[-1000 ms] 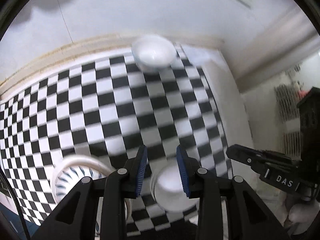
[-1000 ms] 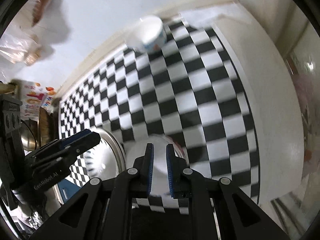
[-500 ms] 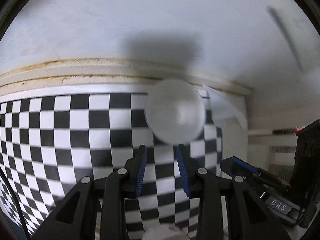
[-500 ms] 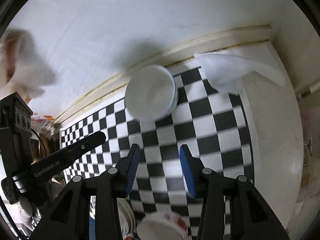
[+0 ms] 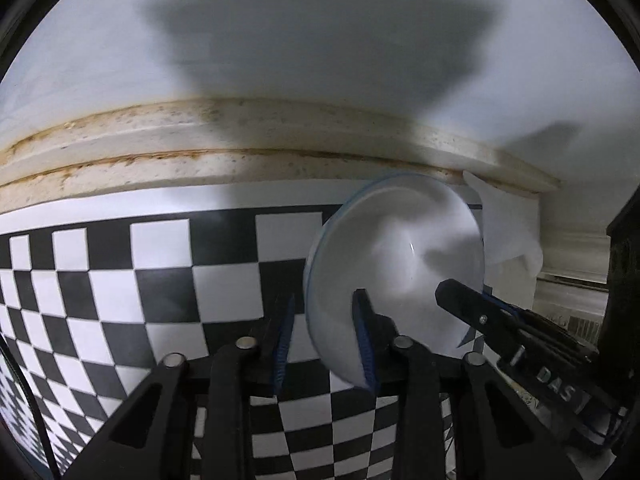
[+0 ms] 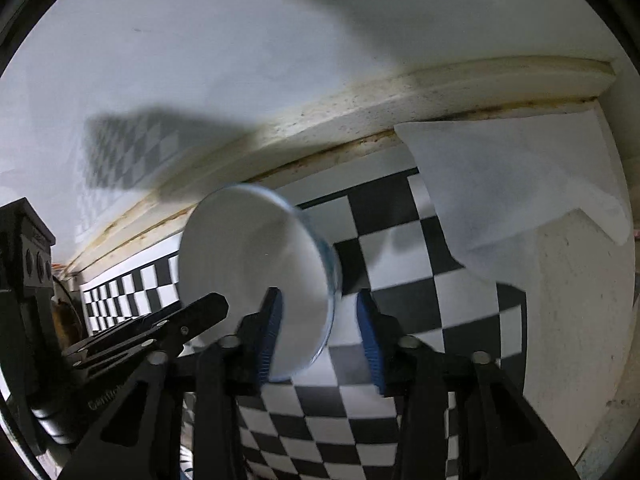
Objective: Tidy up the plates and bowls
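Left claw (image 5: pixel 323 344): closed on the bowl's (image 5: pixel 400 248) left rim.
Bowl: white, blue-edged, back right on the counter (image 5: pixel 120 280), near the ledge (image 5: pixel 200 152).
Right claw (image 6: pixel 320 340): closing astride the right rim.
Paper sheet (image 6: pixel 512 184): whole only in the right view.
Room: checkered counter, stained ledge, shadowed wall (image 5: pixel 320 40).

Bowl (image 5: pixel 394 264) motion-blurred in both wrist views; near rim hidden behind the left gripper (image 5: pixel 325 336) pads, so contact there is unreadable. Right gripper (image 6: pixel 320 340) jaws closing, bowl wall between them, touch unclear. Checkered cloth (image 5: pixel 168 276) cut off by the lower frame edge. Lettering on the other gripper's body only partly legible.
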`<move>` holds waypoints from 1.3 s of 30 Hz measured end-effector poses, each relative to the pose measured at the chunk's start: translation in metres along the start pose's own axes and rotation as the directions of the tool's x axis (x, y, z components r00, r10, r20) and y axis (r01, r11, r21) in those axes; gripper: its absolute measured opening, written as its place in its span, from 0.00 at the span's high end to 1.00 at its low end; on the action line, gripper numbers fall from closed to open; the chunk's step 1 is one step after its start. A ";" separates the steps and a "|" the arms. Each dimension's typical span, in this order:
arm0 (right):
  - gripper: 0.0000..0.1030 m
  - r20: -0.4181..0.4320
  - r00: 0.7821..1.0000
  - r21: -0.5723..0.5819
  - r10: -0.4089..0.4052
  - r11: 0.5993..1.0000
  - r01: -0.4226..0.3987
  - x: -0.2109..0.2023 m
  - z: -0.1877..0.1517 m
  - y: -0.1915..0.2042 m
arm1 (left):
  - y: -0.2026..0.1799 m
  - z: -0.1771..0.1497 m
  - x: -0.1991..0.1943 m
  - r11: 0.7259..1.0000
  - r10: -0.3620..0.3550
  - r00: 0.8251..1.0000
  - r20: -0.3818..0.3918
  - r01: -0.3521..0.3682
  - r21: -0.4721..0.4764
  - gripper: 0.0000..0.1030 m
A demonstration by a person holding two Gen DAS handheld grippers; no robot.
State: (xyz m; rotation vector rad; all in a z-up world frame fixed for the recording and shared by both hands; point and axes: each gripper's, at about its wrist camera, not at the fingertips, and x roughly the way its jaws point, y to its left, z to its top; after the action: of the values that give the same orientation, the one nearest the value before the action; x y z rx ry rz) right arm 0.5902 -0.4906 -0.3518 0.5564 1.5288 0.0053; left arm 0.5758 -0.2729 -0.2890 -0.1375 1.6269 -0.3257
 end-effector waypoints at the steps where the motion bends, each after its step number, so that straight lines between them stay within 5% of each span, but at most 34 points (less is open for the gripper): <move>1: 0.85 -0.003 1.000 0.001 -0.007 1.000 0.007 0.003 0.001 0.000 | -0.001 0.000 0.002 1.000 0.000 1.000 -0.002 0.000 0.007 0.80; 19: 0.91 0.055 0.998 -0.023 -0.017 1.000 0.018 -0.023 -0.030 0.010 | -0.023 -0.027 -0.039 0.995 0.021 0.995 0.096 -0.030 0.092 0.80; 39: 0.91 0.196 0.981 -0.070 0.006 0.998 0.008 -0.132 -0.164 0.028 | -0.039 -0.159 -0.121 0.980 -0.017 0.977 0.215 -0.025 0.195 0.80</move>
State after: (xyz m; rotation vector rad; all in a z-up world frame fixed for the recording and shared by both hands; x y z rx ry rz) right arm 0.4367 -0.4556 -0.2097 0.4850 1.3313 0.0035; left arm 0.4244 -0.2557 -0.1540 -0.0177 1.3718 -0.4513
